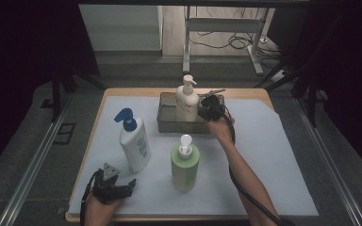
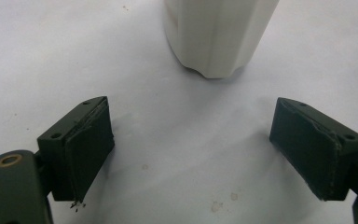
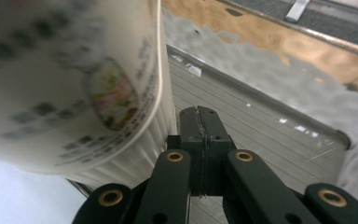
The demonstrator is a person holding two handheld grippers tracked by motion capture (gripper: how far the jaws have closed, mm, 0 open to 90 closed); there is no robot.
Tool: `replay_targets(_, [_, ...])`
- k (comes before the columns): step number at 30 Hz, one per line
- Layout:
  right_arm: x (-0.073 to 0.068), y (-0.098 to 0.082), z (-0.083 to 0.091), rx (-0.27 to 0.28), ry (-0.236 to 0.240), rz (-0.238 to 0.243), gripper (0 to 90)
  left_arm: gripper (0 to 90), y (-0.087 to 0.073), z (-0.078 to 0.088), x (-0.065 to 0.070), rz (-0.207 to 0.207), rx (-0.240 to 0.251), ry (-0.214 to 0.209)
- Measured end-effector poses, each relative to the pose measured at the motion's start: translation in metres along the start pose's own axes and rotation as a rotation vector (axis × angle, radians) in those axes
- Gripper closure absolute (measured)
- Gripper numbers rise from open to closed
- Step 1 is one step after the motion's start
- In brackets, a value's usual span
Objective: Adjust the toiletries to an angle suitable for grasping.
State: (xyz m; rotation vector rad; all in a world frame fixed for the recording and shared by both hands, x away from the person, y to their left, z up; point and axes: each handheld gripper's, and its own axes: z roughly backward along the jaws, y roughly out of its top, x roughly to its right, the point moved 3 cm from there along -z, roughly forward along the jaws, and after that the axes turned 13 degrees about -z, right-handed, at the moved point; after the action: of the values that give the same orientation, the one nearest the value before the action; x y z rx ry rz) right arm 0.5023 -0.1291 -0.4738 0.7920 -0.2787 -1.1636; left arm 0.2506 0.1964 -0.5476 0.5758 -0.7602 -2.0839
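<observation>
White cloth covers the table, and at its far side the right gripper (image 1: 210, 109) has its fingers pressed together on nothing, just beside the cream pump bottle (image 1: 187, 101) standing in the metal tray (image 1: 167, 123). Any sideways nudge there could tip that tall bottle. Near the front edge, the left gripper (image 1: 115, 186) rests wide open and empty, short of the white bottle (image 1: 135, 141).

Glossy plastic cream pump bottle (image 1: 187, 101) in ribbed, brushed-metal tray (image 1: 166, 123)

light: dim room, bright table (image 1: 264, 141) | edges: black at 3 and 9 o'clock | blur: near bottle (image 3: 70, 79)
</observation>
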Motion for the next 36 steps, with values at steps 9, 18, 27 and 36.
replay_targets(9, [-0.005,-0.003,-0.006,-0.015,0.005,-0.003,89.7,12.9,0.0,0.0,0.0,0.0,0.0,0.0])
replay_targets(18, [-0.017,-0.004,-0.013,-0.026,0.023,0.011,88.7,12.9,0.0,0.0,0.0,0.0,0.0,-0.001])
replay_targets(27, [-0.031,-0.004,-0.021,-0.032,0.048,0.027,87.6,13.0,0.0,0.0,0.0,0.001,0.0,-0.001])
replay_targets(36, [-0.041,-0.002,-0.026,-0.038,0.063,0.031,87.9,12.9,0.0,0.0,0.0,0.0,0.0,-0.001])
